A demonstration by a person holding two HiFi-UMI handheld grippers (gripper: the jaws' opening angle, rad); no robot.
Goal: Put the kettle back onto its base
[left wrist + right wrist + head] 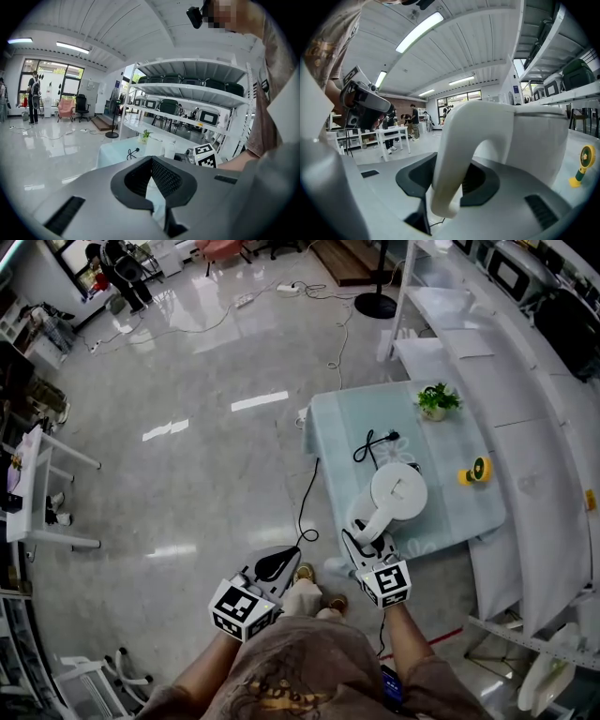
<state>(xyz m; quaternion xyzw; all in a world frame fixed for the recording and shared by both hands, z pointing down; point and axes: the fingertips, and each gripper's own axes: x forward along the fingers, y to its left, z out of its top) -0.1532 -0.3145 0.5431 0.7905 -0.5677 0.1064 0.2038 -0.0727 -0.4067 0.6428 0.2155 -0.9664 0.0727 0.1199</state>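
White kettle (398,491), underside unseen

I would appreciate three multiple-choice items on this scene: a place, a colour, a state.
1. The potted plant stands: A on the floor; B on the table, beyond the kettle; C on a shelf.
2. The kettle is: A black; B white; C red.
3. The right tongs are: A open, empty; B shut on a cord; C shut on the kettle's handle.
Answers: B, the head view shows it on the table; B, white in the head view; C, the jaws grip the handle.
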